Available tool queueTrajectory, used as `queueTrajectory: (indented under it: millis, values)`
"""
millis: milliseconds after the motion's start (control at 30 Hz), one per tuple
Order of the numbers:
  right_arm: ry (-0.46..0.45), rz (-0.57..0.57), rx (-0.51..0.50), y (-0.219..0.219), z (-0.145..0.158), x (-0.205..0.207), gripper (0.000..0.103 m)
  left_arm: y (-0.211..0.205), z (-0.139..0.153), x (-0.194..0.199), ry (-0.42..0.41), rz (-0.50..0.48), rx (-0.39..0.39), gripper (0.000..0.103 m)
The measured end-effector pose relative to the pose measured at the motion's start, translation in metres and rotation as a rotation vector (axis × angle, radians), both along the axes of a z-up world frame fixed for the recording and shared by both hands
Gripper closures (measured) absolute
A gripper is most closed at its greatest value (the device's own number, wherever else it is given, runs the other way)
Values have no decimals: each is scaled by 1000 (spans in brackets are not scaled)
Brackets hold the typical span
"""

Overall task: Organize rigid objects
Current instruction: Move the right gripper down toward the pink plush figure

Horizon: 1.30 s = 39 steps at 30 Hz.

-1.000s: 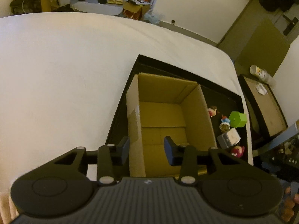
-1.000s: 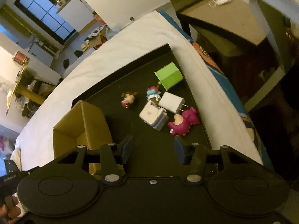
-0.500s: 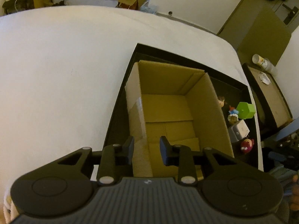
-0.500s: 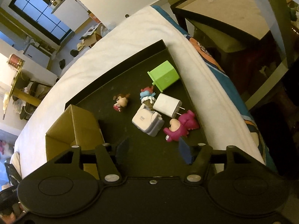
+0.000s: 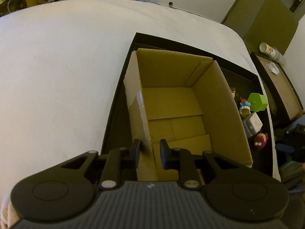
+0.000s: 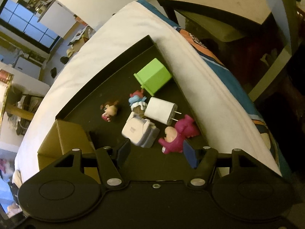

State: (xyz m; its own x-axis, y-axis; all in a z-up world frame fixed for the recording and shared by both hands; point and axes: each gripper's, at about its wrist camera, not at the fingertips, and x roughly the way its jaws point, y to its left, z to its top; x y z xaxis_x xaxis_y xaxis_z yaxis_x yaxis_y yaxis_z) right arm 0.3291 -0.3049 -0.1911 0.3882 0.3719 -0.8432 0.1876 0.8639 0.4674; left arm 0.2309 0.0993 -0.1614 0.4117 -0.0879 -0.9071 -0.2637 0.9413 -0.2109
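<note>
An open, empty cardboard box (image 5: 183, 114) stands in a black tray (image 5: 118, 95) on a white bed. My left gripper (image 5: 149, 153) straddles the box's near left wall, its jaws narrowed around it with a gap still showing. To the right of the box lie a green cube (image 6: 153, 76), a white charger plug (image 6: 161, 110), a white-grey adapter (image 6: 140, 131), a magenta figurine (image 6: 178, 133), a blue-hat figurine (image 6: 137, 101) and a small brown-haired figurine (image 6: 109, 110). My right gripper (image 6: 156, 152) is open and empty, just short of the magenta figurine and the adapter.
The tray (image 6: 106, 70) sits near the bed's right edge. A dark side table (image 5: 276, 87) with a can (image 5: 268, 49) stands beside the bed. The white bedsheet (image 5: 57, 76) spreads wide to the left. Floor clutter lies beyond the bed.
My left gripper's jaws have narrowed around the box's left wall. My right gripper has opened wider and moved closer to the toys.
</note>
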Motion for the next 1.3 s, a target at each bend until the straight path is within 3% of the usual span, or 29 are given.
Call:
queueTrajectory:
  millis: [533,767,1300]
  values:
    - [87,-51,-18,-1,-43,11,43,1,4,-3,9,20,14,90]
    - [62,29,-44,7,-43,6,61,1,6,-6,9,23,12,90]
    - [85,331,-175,35,-30,-21,61,1,4,-4,27,2,17,90]
